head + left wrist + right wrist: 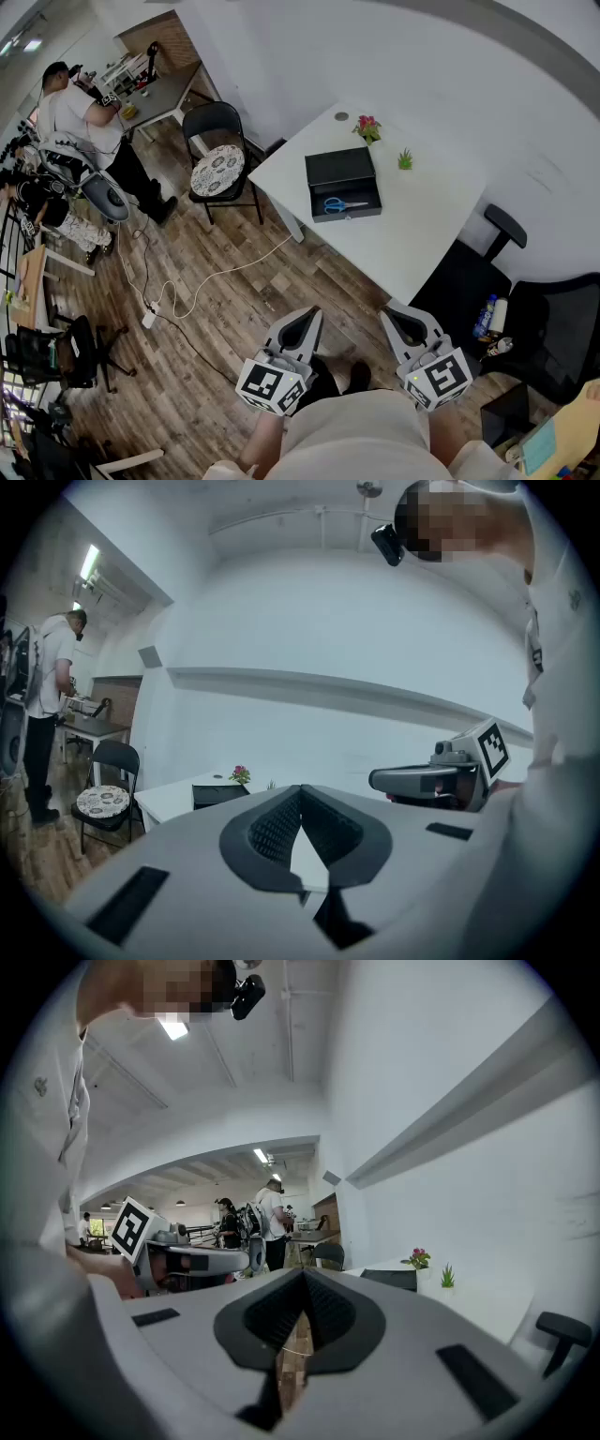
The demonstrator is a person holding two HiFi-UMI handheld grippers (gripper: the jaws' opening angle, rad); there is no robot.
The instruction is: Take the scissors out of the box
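A black box [342, 183] lies open on the white table [422, 225], well ahead of both grippers. Blue-handled scissors [345, 205] rest inside it near the front wall. My left gripper [305, 317] and right gripper [398, 314] are held side by side close to my body, over the wooden floor and short of the table, both shut with nothing between the jaws. The left gripper view shows its closed tips [300, 789] and the box [214, 794] far off. In the right gripper view the shut tips [303, 1272] point past the box [391, 1280]. Neither gripper view shows the scissors.
A pink flower pot [367, 127] and a small green plant [404, 159] stand on the table behind the box. A black folding chair [217, 159] is at the table's left, an office chair [487, 253] at its right. A white cable [187, 291] runs over the floor. A person [80, 117] stands far left.
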